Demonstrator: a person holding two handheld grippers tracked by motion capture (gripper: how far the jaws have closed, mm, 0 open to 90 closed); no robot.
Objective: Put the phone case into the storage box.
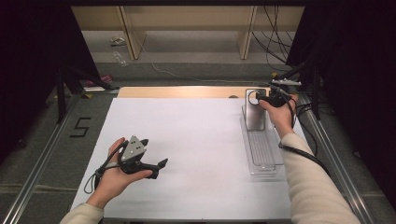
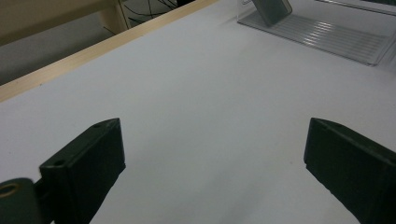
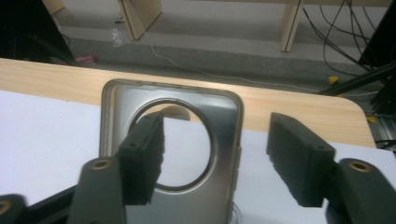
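Observation:
A metal plate [image 1: 254,116] with a round hole stands tilted at the far end of a clear ribbed plastic tray [image 1: 264,156] on the right of the table. My right gripper [image 1: 262,97] is at the plate's top and is open. In the right gripper view the plate [image 3: 226,135] has its right edge between the jaws of the right gripper [image 3: 215,121]; one jaw is in front of the hole, the other is clear of the edge. My left gripper [image 1: 154,152] hovers open over the white table top at the near left, nothing in it [image 2: 214,128].
The white sheet [image 1: 196,140] covers the table, with a wooden strip [image 1: 187,91] along the far edge. In the left gripper view the tray [image 2: 327,39] and the plate [image 2: 273,9] lie far ahead. Cables [image 1: 275,42] and shelf legs stand on the floor beyond.

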